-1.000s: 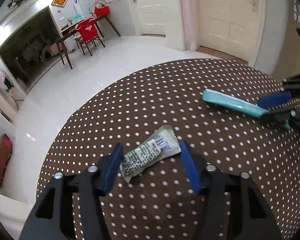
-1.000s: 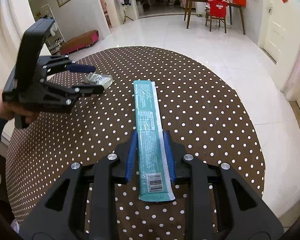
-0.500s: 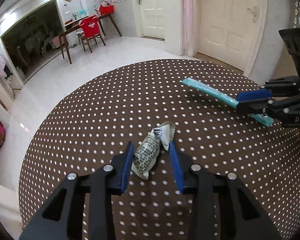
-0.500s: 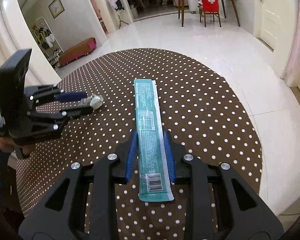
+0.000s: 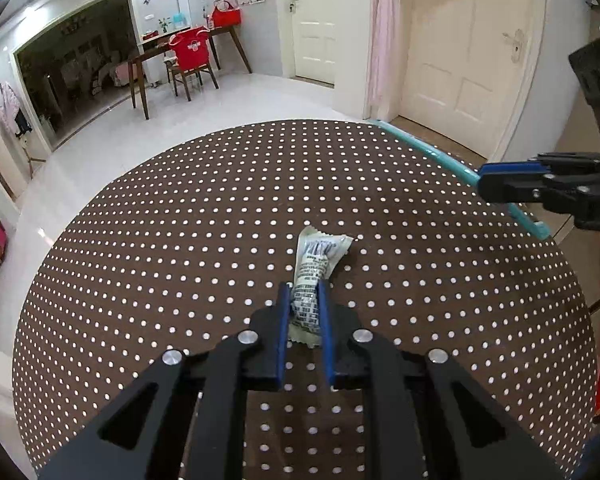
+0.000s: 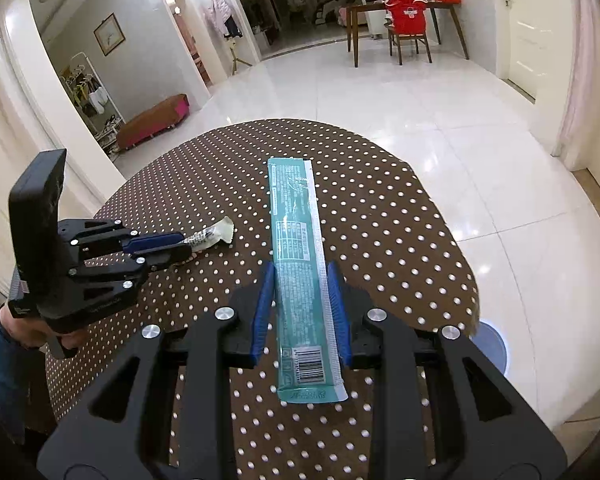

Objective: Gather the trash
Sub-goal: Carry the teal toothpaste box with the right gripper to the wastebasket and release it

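Change: left tool [image 5: 303, 289] closed further since half a second ago, now pinching the crumpled white wrapper [image 5: 315, 276]; teal wrapper [image 6: 300, 264] raised higher off the worktop [image 5: 180, 240].
Left tool: blue pads [image 5: 283, 320] clamped on the near half of the crumpled white wrapper, far end sticking out ahead, just above the dotted cloth.
Right tool [image 6: 300, 276]: blue pads [image 6: 263, 312] pressed against both long edges of the teal wrapper, held flat and lengthwise, barcode end toward the camera.
Teal wrapper: in the air over the worktop's edge, well apart from the white one.
Worktop: round, brown cloth with white dots.
Background: white tiled floor [image 6: 420, 100], wooden desk with red-draped chair [image 5: 190, 54].
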Demonstrator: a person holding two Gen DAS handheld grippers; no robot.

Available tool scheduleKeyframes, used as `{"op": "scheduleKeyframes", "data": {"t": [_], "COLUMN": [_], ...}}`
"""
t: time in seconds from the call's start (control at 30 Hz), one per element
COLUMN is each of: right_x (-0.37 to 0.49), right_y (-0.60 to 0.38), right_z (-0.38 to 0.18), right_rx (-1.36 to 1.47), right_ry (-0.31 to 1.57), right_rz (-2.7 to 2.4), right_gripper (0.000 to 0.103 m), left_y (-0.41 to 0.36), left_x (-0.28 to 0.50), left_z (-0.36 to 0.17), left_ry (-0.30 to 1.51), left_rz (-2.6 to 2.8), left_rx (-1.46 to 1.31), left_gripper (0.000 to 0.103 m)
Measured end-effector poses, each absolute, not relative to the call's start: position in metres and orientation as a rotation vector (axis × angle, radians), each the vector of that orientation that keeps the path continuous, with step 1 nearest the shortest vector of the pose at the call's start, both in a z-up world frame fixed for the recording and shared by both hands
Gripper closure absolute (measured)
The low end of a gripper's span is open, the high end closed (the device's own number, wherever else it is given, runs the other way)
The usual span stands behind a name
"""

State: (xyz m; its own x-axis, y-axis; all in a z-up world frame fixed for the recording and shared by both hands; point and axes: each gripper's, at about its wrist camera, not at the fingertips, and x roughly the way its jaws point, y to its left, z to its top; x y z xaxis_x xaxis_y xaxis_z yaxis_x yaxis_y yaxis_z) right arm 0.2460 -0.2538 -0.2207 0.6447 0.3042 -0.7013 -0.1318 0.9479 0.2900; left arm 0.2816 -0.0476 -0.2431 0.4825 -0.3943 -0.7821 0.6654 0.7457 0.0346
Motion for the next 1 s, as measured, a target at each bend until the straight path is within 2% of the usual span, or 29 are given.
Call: {"op": "scheduleKeyframes", "data": {"t": [0.3, 0.5, 0.7, 0.9, 0.93, 1.0], "right_x": [0.224, 0.206, 0.185, 0.184, 0.185, 0.187], "right_y": [-0.289, -0.348, -0.426, -0.481, -0.488, -0.500], "right_z": [-0.213, -0.215, -0.253, -0.318, -0.328, -0.344], "right_rx": [0.251, 0.322, 0.418, 0.529, 0.551, 0.603], "right_ry": [0.790, 0.764, 0.817, 0.934, 0.948, 0.959], "right_rz": [0.205, 0.095, -0.059, -0.137, -0.150, -0.164], "right_gripper": [0.076, 0.076, 0.076, 0.073, 0.065, 0.036], "left_y": [-0.076, -0.122, -0.172, -0.224, -0.233, -0.250], "left_x": [0.265, 0.241, 0.231, 0.219, 0.218, 0.219], "left_z": [-0.215, -0.192, -0.187, -0.197, -0.200, -0.204], "left_ry": [0.806, 0.776, 0.796, 0.838, 0.846, 0.861], "left_rz": [-0.697, -0.753, -0.804, -0.862, -0.867, -0.880], "left_rx": [0.293, 0.239, 0.194, 0.204, 0.208, 0.217], "left_gripper": [0.090, 0.090, 0.090, 0.090, 0.090, 0.090]}}
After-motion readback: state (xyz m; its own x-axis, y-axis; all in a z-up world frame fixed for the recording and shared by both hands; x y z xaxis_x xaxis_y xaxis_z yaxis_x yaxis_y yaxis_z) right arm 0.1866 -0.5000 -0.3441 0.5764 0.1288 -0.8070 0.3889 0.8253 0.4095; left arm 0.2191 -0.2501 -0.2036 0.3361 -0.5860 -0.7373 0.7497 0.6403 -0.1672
